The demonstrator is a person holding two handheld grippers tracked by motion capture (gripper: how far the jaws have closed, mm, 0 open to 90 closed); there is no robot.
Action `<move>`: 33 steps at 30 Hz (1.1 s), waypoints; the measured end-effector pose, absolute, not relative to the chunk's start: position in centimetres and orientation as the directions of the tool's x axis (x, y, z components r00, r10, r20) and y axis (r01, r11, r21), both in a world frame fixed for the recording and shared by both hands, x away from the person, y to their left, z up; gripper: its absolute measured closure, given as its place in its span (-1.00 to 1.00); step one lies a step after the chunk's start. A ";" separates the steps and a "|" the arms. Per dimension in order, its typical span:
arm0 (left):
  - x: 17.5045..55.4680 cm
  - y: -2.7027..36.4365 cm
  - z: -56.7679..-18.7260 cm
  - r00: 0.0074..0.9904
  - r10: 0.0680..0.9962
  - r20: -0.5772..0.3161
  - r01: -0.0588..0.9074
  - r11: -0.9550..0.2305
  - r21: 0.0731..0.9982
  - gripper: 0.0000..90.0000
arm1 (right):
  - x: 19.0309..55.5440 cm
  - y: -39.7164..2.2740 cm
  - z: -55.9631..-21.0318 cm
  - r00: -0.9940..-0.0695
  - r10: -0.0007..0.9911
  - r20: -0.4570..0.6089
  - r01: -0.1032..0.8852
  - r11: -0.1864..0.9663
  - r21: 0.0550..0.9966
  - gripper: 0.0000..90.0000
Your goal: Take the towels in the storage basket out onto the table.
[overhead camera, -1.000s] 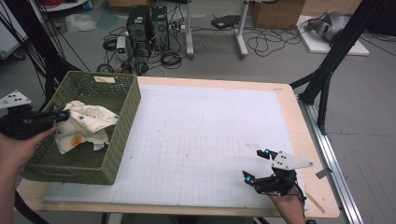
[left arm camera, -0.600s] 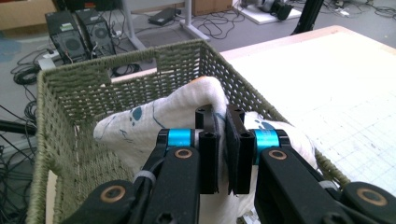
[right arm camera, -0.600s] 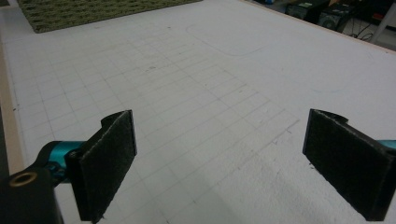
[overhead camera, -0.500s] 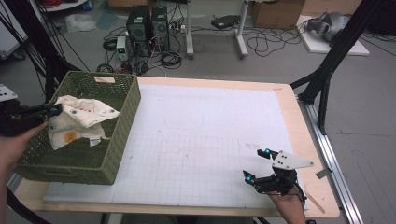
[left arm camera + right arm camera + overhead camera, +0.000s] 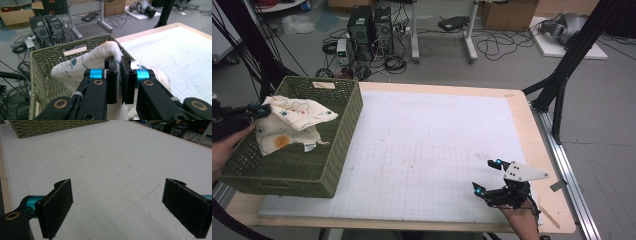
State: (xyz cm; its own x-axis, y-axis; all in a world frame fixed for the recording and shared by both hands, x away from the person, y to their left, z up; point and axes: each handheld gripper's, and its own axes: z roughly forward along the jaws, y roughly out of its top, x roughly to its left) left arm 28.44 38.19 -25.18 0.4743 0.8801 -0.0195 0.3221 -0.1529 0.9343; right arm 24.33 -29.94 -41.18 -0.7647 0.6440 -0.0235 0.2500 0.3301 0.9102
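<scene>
Left hand-held gripper (image 5: 119, 82) pinching patterned cloth (image 5: 292, 125) over woven green basket (image 5: 337, 150).
Cloth soft, white, spotted, bunched and draped above basket's left side; left hand (image 5: 224, 147) at counter's (image 5: 437, 150) edge. Right hand-held gripper (image 5: 492, 176) low near front right corner, 2 felt-faced jaws spread wide.

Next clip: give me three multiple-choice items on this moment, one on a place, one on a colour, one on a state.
1. Where is the basket?
A. the table's left side
B. the table's right side
C. the floor

2. What colour is the basket?
A. red
B. green
C. blue

3. How does the left gripper stand?
A. wide open over the table
B. shut on nothing
C. shut on the cloth

Key: 1 A, the high view shows it at the table's left edge; 2 B, its weave is olive green; 3 C, the left gripper view shows the jaws pinching the white cloth above the basket.
</scene>
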 end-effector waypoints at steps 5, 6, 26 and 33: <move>28.2 38.3 -24.6 0.479 0.878 -0.018 0.310 -0.150 0.939 0.88 | 24.3 -30.0 -41.2 -0.763 0.646 -0.016 0.257 0.326 0.910 -0.80; 28.1 38.3 -24.5 0.480 0.877 -0.018 0.308 -0.149 0.940 0.88 | 24.3 -30.0 -41.2 -0.763 0.647 -0.017 0.257 0.327 0.910 -0.80; 28.2 36.8 -22.8 0.533 0.846 -0.027 0.260 -0.133 0.957 0.88 | 24.4 -29.9 -41.2 -0.764 0.644 -0.025 0.251 0.333 0.909 -0.80; 28.5 35.3 -22.3 0.567 0.823 -0.014 0.247 -0.154 0.957 0.88 | 24.4 -29.9 -41.2 -0.766 0.642 -0.022 0.253 0.332 0.909 -0.80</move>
State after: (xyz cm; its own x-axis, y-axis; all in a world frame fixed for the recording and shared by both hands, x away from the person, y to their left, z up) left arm 28.47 35.26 -22.34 0.5672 0.8235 -0.0141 0.2468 -0.1536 0.9568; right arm 24.43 -29.86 -41.21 -0.7661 0.6424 -0.0219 0.2528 0.3324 0.9086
